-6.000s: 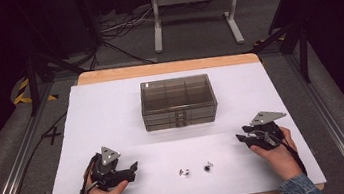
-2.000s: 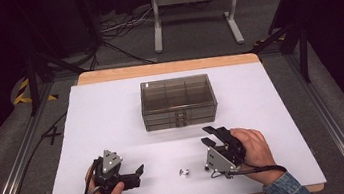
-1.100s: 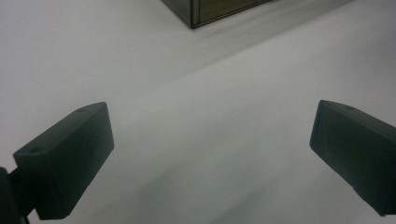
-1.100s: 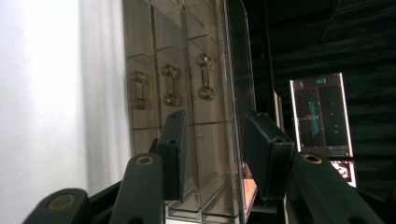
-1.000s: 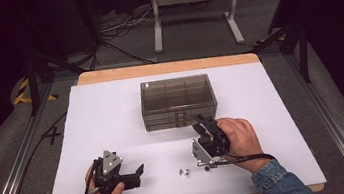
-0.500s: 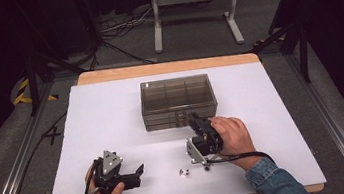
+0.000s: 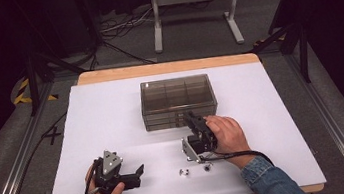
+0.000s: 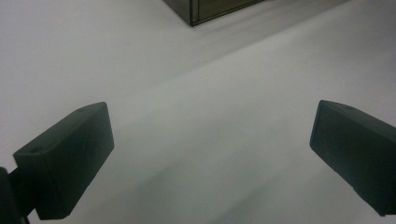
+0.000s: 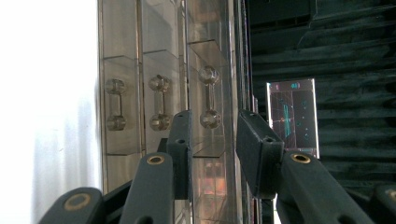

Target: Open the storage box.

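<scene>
**Right gripper lines up on a drawer handle of the clear box**

Right gripper (image 7: 189,120) is rolled on its side, jaws pointing away from the person at the front face of the drawer box (image 7: 177,92). In the right gripper view (image 9: 212,135) the jaws stand partly open with a clear drawer handle (image 9: 208,96) just past the gap between them. They have just been closing, but the pads press on nothing yet; no grip. The sideways roll looks meant to let the jaws straddle the bar of the handle. Judged step: reach and pinch the handle, then pull the drawer out.

Two more handles (image 9: 160,102) sit beside it in that view, so aim matters; a small miss would catch the wrong drawer or hit the box front.

Left gripper (image 7: 137,174) rests near the front left corner of the table (image 7: 270,89), well apart from the box. In the left gripper view (image 8: 210,154) its jaws are wide open over bare white table top, holding nothing. It seems parked to stay clear of the working hand.

The box stands about mid-table, toward the far edge, drawers facing the person. Two small metal parts (image 7: 184,172) (image 7: 206,166) lie near the front edge, just beside the right hand (image 7: 225,133), between the two grippers. Likely they wait there to go into a drawer once one is open; what they are is too small to tell.
</scene>
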A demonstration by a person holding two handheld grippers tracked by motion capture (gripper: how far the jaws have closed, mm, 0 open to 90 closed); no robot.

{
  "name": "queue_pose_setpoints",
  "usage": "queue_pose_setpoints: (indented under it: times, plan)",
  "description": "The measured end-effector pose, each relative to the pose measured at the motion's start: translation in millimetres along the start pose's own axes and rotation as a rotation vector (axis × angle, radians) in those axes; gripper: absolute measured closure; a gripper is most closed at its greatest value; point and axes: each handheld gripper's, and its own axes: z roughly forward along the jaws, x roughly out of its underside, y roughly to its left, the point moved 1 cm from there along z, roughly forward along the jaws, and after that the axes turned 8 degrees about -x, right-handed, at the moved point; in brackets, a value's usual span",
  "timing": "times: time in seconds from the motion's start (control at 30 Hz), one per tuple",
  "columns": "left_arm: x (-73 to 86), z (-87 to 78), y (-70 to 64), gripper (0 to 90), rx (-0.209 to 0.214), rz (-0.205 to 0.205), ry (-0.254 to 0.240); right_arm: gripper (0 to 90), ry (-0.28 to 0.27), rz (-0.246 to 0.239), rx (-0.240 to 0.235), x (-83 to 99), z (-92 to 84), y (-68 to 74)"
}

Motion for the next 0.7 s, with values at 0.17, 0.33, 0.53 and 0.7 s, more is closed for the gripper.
queue_pose_setpoints:
  times: [0.17,0.33,0.53,0.7]
  plan:
    - [-0.1,0.1,-0.1,0.3,0.004,0.004,0.005,70.8,-0.005,-0.010,0.018,-1.9,3.4,-0.2]
    - [0.0,0.1,0.0,0.4,0.004,0.003,0.004,73.7,0.002,-0.015,0.021,-4.7,5.8,0.7]
    - [-0.1,0.4,-0.2,0.4,0.005,0.004,0.003,76.2,0.009,-0.032,0.019,-6.8,9.6,1.2]
    - [-0.1,0.4,0.0,0.3,0.008,0.004,0.005,77.7,0.020,-0.040,0.022,-7.3,11.8,2.1]
